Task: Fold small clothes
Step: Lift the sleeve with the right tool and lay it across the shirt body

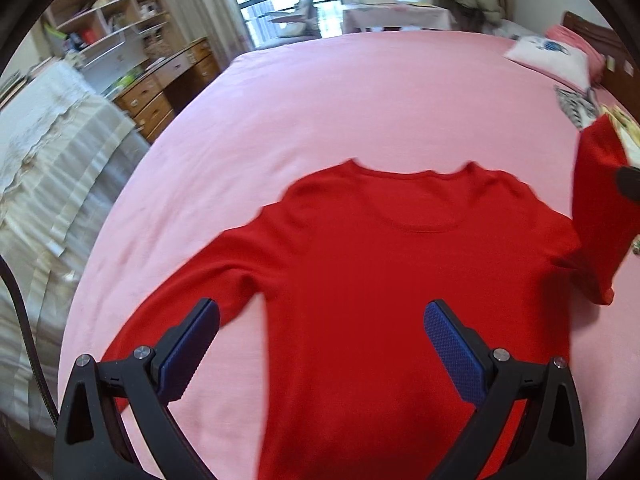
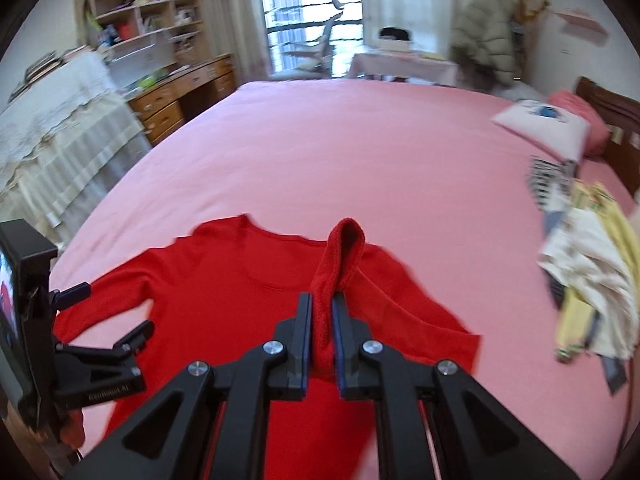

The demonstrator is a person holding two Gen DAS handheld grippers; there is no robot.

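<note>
Now your left gripper hovers over the red top, fingers wide and empty. That top lies flat on the pink bed. Your right gripper has its fingers clamped narrow on the top's raised sleeve.

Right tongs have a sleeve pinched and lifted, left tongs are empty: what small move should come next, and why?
Probably carry the pinched right sleeve inward across the chest of the red long-sleeved top and lay it down. The right tongs are shut on it and hold it raised, while the body lies flat, face up, on the pink bedsheet. The left tongs hang open above the top.
</note>
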